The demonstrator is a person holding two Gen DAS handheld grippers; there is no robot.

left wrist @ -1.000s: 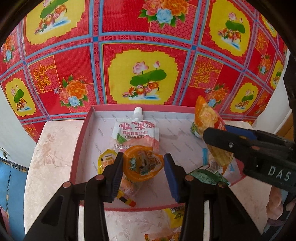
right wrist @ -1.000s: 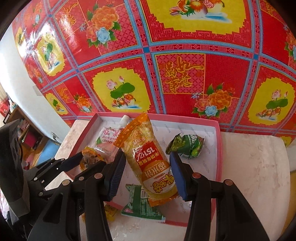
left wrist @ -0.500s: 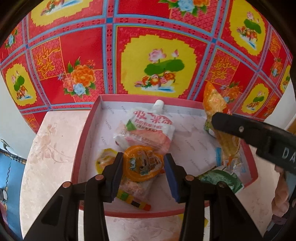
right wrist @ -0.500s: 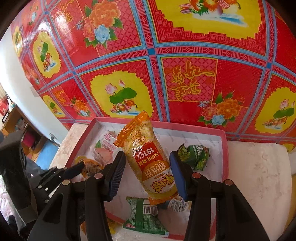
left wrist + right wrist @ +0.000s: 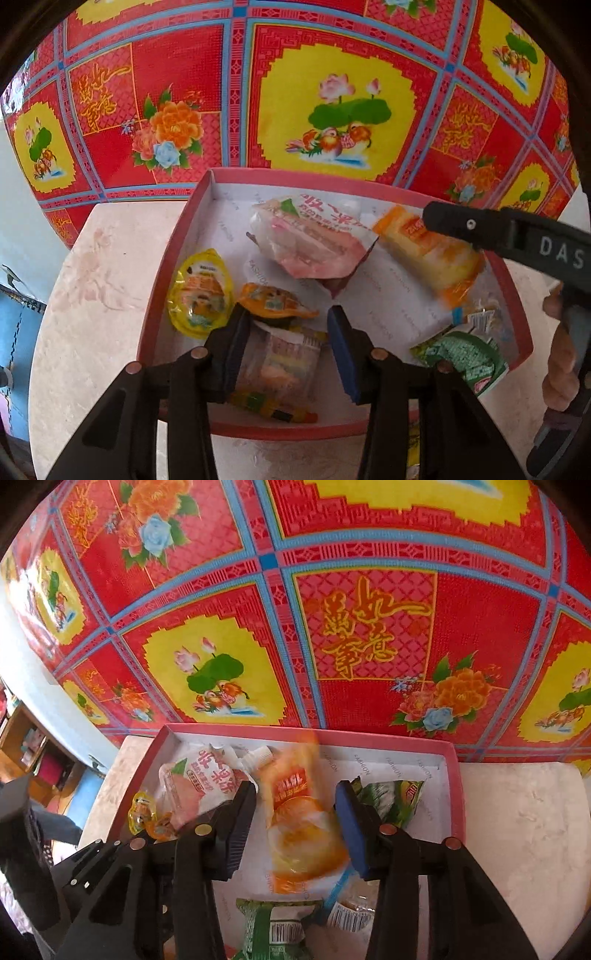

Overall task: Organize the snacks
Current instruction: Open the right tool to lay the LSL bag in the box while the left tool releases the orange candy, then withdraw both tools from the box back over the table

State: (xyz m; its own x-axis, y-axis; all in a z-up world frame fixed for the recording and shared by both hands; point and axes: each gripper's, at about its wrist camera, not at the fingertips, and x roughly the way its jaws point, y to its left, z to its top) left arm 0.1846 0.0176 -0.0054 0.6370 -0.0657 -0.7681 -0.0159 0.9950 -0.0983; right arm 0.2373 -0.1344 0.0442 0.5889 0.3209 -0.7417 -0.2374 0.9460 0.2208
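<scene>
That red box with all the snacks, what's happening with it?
A person is sorting snacks into the red box using two hand-held grippers. The left gripper has an orange jelly cup between its fingers, low in the box. The right gripper is closing around an orange-yellow packet. A peach drink pouch and a green packet already lie inside.
</scene>
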